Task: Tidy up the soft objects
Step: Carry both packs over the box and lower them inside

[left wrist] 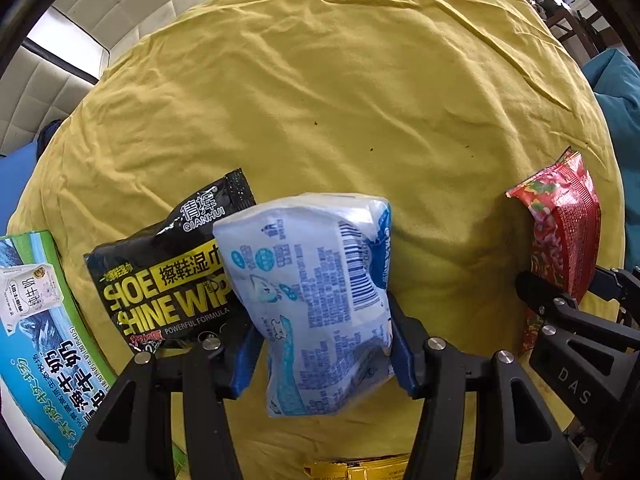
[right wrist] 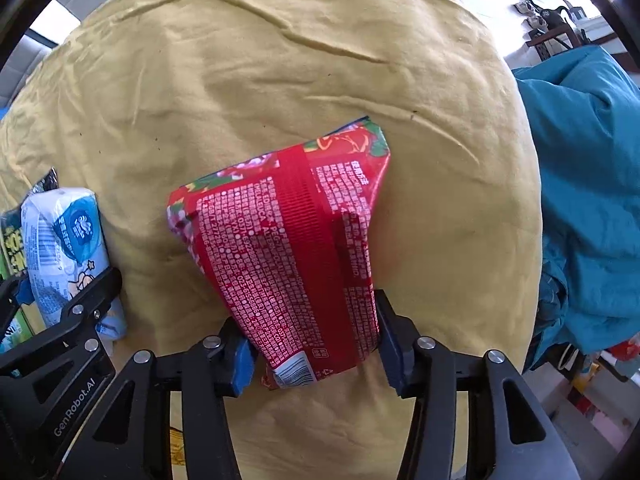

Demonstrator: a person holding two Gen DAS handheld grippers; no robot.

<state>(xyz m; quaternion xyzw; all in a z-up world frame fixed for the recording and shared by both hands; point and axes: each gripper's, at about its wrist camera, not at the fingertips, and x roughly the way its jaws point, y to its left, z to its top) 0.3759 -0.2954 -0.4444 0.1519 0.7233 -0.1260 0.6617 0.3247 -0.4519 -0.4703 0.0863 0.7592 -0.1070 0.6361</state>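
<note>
My left gripper point(left wrist: 324, 344) is shut on a white and blue tissue pack point(left wrist: 320, 280), which hangs between its blue pads above the yellow cloth point(left wrist: 320, 100). Under it to the left lies a black shoe shine wipes pack point(left wrist: 168, 272). My right gripper point(right wrist: 316, 344) is shut on a red soft pack point(right wrist: 296, 240) with white print, and both pads press its sides. The red pack point(left wrist: 564, 232) and the right gripper show at the right edge of the left wrist view. The tissue pack point(right wrist: 68, 248) shows at the left edge of the right wrist view.
A blue and green milk carton box point(left wrist: 36, 320) lies at the left edge of the cloth. A teal cloth heap point(right wrist: 580, 200) rises on the right. A yellow packet point(left wrist: 360, 472) peeks out at the bottom edge. White padded seats point(left wrist: 80, 40) stand beyond the table.
</note>
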